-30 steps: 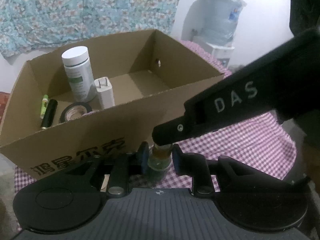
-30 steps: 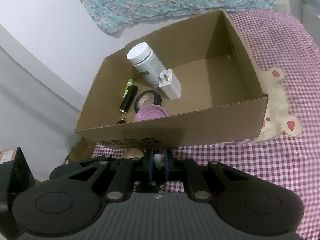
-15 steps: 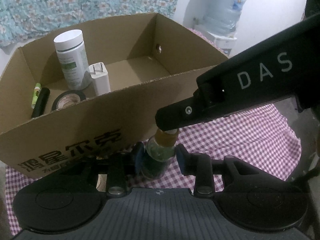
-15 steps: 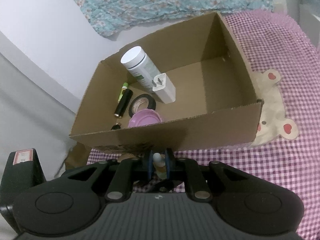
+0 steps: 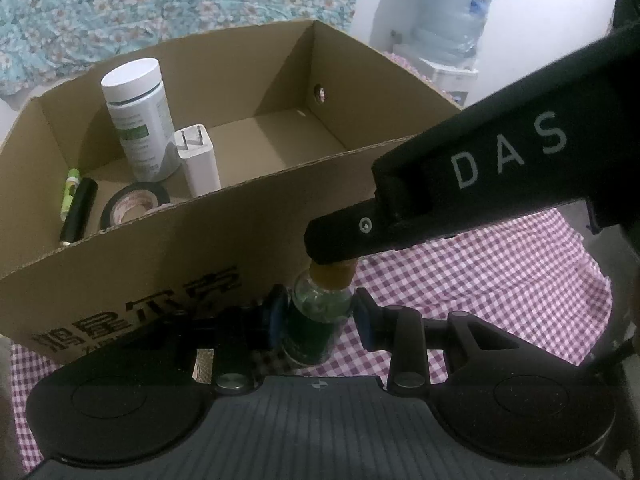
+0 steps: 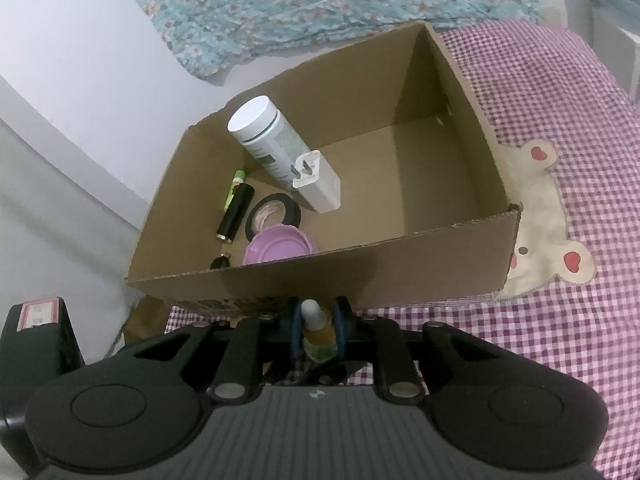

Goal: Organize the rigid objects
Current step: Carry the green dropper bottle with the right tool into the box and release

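Both tools are on one small glass bottle [image 5: 316,320], standing just in front of the cardboard box [image 5: 132,272] on the pink checked cloth [image 5: 480,280]. The left hand-held gripper [image 5: 318,316] brackets the bottle's dark green body; its jaws have just been opening, and a sliver of gap shows beside each blue pad [image 5: 365,318], so it looks released. The right hand-held gripper [image 6: 318,330] comes in from above, its jaws also just opening, yet its pads sit tight on the amber neck below the white cap: grasping the bottle. Inside the box: a white jar [image 6: 266,136], a white charger [image 6: 318,184], a tape roll [image 6: 274,216] and a purple lid [image 6: 280,244].
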Motion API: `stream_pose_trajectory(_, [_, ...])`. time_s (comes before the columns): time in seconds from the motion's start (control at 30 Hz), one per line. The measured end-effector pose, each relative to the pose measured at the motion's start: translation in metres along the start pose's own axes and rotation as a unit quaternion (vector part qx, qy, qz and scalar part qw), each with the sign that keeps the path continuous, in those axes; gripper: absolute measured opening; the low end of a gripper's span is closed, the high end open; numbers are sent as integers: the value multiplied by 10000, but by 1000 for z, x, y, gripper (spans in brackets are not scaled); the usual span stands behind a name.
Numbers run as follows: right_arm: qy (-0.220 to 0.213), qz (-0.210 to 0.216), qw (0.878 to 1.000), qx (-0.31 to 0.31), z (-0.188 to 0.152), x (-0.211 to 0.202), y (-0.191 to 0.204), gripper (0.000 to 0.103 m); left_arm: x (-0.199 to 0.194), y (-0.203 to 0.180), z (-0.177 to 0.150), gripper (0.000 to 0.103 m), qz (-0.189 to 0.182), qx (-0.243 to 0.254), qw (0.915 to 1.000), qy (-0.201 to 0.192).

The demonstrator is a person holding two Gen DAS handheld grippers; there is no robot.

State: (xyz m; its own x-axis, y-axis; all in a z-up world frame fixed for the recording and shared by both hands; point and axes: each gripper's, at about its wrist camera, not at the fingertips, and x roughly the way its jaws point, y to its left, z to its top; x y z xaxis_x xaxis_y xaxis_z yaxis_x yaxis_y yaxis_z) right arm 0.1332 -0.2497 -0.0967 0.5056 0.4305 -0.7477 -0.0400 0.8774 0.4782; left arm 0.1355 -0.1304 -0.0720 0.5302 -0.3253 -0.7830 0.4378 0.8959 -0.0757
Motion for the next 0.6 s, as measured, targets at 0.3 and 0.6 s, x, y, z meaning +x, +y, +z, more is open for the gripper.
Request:
stream_pose_trajectory(0.3, [-32,-48,10000,49,-4,-7,2,18,-10,-8,-1,33,-32,53,10000,-37])
stream_pose_trajectory(0.6, [-221,36,9996,-163,-8,-36,22,19,-45,-13,1,32,97,81,9994,-326])
